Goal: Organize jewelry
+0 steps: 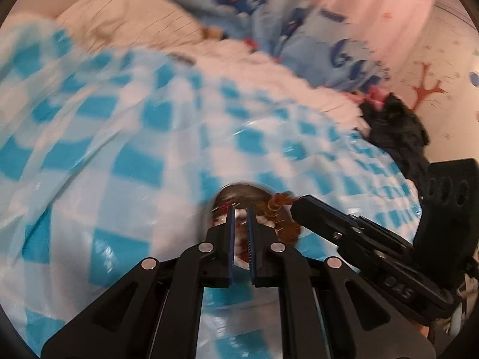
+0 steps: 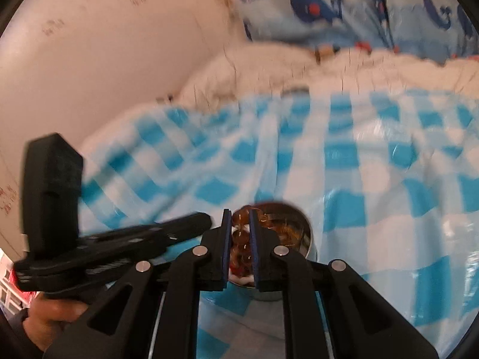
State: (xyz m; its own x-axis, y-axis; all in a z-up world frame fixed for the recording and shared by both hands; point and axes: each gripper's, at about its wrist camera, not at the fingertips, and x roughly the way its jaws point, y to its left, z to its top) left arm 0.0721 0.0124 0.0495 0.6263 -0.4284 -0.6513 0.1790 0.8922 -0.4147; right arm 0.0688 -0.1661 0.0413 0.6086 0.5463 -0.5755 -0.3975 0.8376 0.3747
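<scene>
A round metal bowl [image 2: 302, 227] with amber and red bead jewelry [image 2: 281, 227] sits on a blue-and-white checked cloth [image 2: 344, 155]. My right gripper [image 2: 241, 212] is over the bowl, jaws nearly closed around an amber bead strand [image 2: 239, 239]. In the left wrist view the bowl [image 1: 239, 193] lies just past my left gripper [image 1: 241, 208], whose jaws are narrow around the bowl's rim or beads; blur hides which. An amber bead strand [image 1: 280, 206] hangs beside it, next to the right gripper's finger [image 1: 323, 218].
The cloth [image 1: 119, 137] covers a bed. White bedding [image 2: 299, 62], a blue whale-print quilt [image 2: 329, 9] and a black furry thing [image 1: 395, 125] lie behind it. A pale wall [image 2: 104, 45] stands at the left. The left gripper's body [image 2: 60, 209] crosses the right wrist view.
</scene>
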